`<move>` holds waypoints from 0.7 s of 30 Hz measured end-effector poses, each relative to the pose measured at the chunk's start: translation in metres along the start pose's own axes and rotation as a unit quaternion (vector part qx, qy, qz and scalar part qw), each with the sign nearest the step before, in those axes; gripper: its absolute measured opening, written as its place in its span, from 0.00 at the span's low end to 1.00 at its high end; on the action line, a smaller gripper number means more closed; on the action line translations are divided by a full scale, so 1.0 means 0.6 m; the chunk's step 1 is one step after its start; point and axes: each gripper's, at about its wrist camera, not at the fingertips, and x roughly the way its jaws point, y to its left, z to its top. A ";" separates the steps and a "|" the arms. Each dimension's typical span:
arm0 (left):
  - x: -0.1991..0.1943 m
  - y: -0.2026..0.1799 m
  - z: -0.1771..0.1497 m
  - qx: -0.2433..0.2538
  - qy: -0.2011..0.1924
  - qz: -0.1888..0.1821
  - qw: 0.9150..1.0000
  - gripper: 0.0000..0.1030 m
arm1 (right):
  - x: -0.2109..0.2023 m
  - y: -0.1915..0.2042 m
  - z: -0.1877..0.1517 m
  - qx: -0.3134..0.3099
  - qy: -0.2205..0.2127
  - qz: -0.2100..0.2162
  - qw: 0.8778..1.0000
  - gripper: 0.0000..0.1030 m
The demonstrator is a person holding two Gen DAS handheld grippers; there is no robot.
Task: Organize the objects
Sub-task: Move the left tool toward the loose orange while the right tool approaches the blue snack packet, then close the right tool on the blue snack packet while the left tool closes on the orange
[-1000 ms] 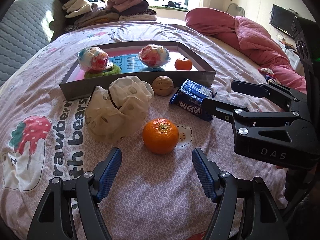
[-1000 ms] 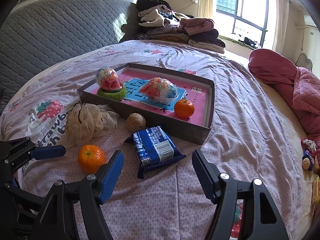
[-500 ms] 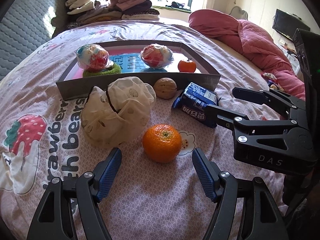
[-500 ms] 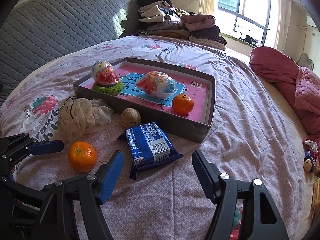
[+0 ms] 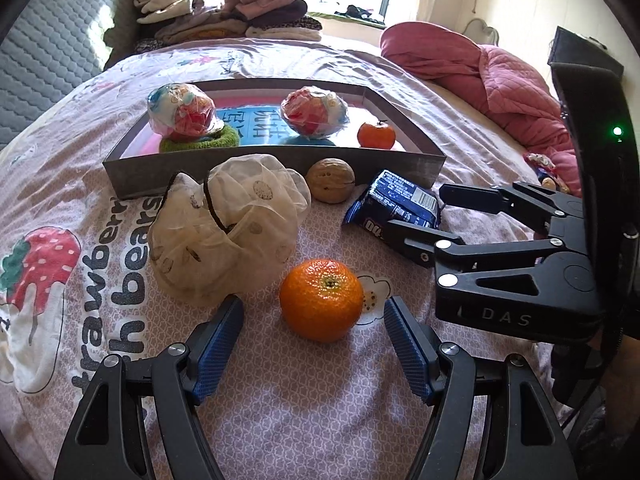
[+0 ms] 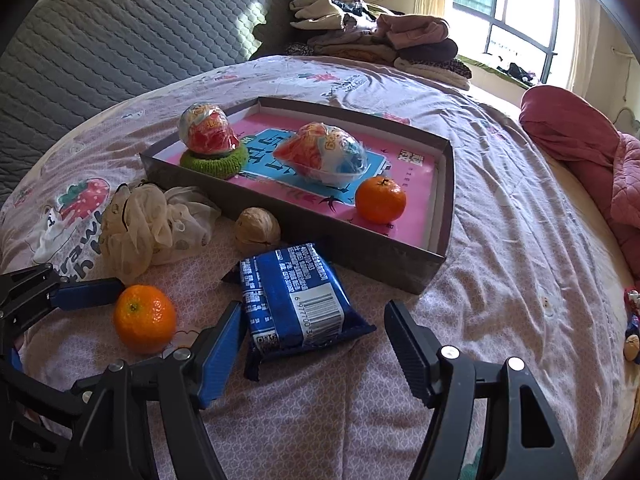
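I have my left gripper (image 5: 314, 346) spread around the loose round orange tangerine (image 5: 321, 299) on the bed, not pinching. My right gripper (image 6: 314, 346), jaws just widened, straddles the blue snack packet (image 6: 294, 302) beside the grey cardboard tray's (image 6: 436, 264) near wall.

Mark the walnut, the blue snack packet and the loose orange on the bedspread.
walnut (image 6: 256, 230): right wrist view, middle of shell.
blue snack packet (image 6: 294, 300): right wrist view, middle of wrapper.
loose orange (image 5: 321, 299): left wrist view, middle of peel.

Orange (image 5: 321, 300), blue packet (image 6: 294, 302) beside tray (image 6: 420, 276).
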 end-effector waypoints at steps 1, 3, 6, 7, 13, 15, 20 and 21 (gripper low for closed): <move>0.000 0.000 0.000 0.000 0.000 -0.001 1.000 0.72 | 0.003 0.001 0.001 -0.004 0.000 0.001 1.000 0.69; 0.001 0.000 0.000 -0.001 -0.001 0.002 1.000 0.72 | 0.009 0.002 0.003 -0.008 0.003 0.003 1.000 0.70; 0.000 0.001 0.001 0.000 -0.004 -0.001 1.000 0.72 | 0.019 -0.001 0.005 -0.004 0.008 0.010 1.000 0.70; 0.001 0.001 0.001 0.000 -0.004 -0.001 1.000 0.72 | 0.021 -0.001 0.005 -0.003 0.010 0.012 1.000 0.70; 0.002 0.000 0.003 0.001 -0.003 0.001 1.000 0.65 | 0.025 -0.005 0.002 0.001 0.012 0.018 1.000 0.70; 0.003 -0.001 0.003 0.001 -0.004 0.002 1.000 0.64 | 0.025 -0.005 0.002 0.001 0.013 0.018 1.000 0.70; 0.003 -0.005 0.002 0.006 -0.001 0.005 1.000 0.48 | 0.024 -0.004 0.002 -0.001 0.014 0.016 1.000 0.68; 0.003 -0.006 0.001 0.008 0.000 0.005 1.000 0.44 | 0.023 -0.002 0.002 -0.003 0.013 0.016 1.000 0.66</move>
